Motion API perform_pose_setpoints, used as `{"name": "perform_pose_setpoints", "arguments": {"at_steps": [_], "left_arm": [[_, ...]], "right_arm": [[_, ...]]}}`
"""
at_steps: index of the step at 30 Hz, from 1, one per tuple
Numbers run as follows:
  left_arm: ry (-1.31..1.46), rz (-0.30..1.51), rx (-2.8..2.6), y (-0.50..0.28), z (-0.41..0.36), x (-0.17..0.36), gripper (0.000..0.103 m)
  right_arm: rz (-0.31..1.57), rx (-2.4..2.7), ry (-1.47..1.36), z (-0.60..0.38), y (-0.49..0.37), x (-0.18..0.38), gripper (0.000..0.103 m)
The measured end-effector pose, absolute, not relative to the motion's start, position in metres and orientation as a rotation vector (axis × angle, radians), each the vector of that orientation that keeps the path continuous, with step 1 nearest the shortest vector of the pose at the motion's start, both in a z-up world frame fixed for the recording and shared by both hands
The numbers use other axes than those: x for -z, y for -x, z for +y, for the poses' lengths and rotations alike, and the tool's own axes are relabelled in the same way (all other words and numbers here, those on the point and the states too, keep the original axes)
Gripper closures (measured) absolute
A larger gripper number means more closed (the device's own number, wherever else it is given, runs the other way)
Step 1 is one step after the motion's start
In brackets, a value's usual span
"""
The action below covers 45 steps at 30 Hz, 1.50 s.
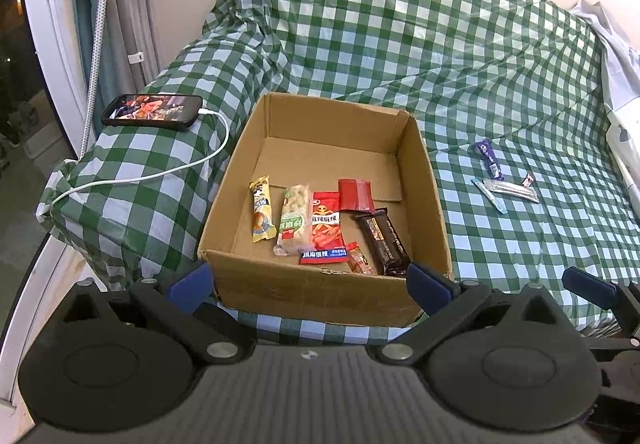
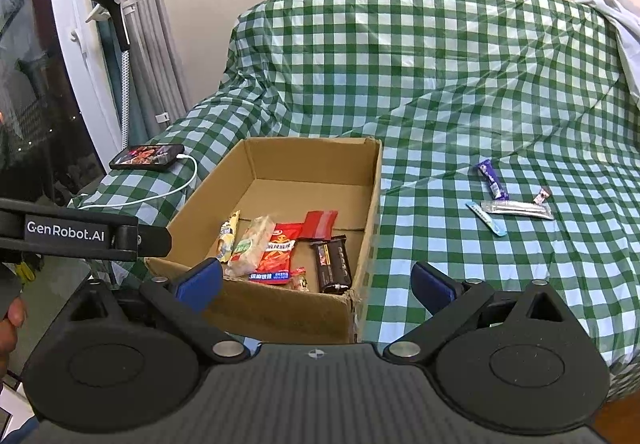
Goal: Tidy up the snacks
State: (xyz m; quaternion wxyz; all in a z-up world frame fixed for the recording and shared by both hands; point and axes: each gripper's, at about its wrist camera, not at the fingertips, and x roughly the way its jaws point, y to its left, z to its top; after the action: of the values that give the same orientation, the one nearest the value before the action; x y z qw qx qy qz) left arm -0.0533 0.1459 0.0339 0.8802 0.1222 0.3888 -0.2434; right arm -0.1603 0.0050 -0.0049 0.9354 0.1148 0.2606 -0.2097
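An open cardboard box (image 1: 424, 172) (image 2: 372, 212) stands on the checked cloth. Several snacks lie in it: a yellow packet (image 1: 262, 214), a green-labelled bar (image 1: 294, 220), a red packet (image 1: 326, 230) (image 2: 276, 254), a dark chocolate bar (image 1: 382, 240) (image 2: 334, 264) and a small red pouch (image 1: 354, 195). To the right of the box, a purple bar (image 1: 490, 160) (image 2: 492, 178), a silver stick (image 1: 512, 190) (image 2: 518, 209), a light blue stick (image 1: 490, 196) (image 2: 486, 219) and a tiny wrapper (image 1: 528, 180) rest on the cloth. My left gripper (image 1: 310, 280) is open in front of the box. My right gripper (image 2: 318, 282) is open at the box's near right corner. Both hold nothing.
A sofa under green checked cloth (image 1: 400, 44) (image 2: 440, 84) fills the view. A phone (image 1: 152, 112) (image 2: 148, 157) with a white charging cable (image 1: 180, 168) lies on the left armrest. A window, curtain and a braided hose (image 1: 94, 56) stand at the left. The left gripper's body (image 2: 80, 234) crosses the right wrist view.
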Motion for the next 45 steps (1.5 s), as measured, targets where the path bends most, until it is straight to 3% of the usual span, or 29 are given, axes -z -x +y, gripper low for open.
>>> {"name": "perform_pose_setpoints", "arguments": {"at_steps": [27,45], "left_arm": [[-0.356,0.808,0.544,0.037,0.073,-0.029,0.000],[-0.435,0.790,0.615,0.001,-0.041,-0.016,0.000]], "right_arm": [[0.537,0.538,-0.363,-0.069,0.162,0.021,0.003],[0.518,0.732,-0.393,-0.165,0.181,0.030,0.003]]}}
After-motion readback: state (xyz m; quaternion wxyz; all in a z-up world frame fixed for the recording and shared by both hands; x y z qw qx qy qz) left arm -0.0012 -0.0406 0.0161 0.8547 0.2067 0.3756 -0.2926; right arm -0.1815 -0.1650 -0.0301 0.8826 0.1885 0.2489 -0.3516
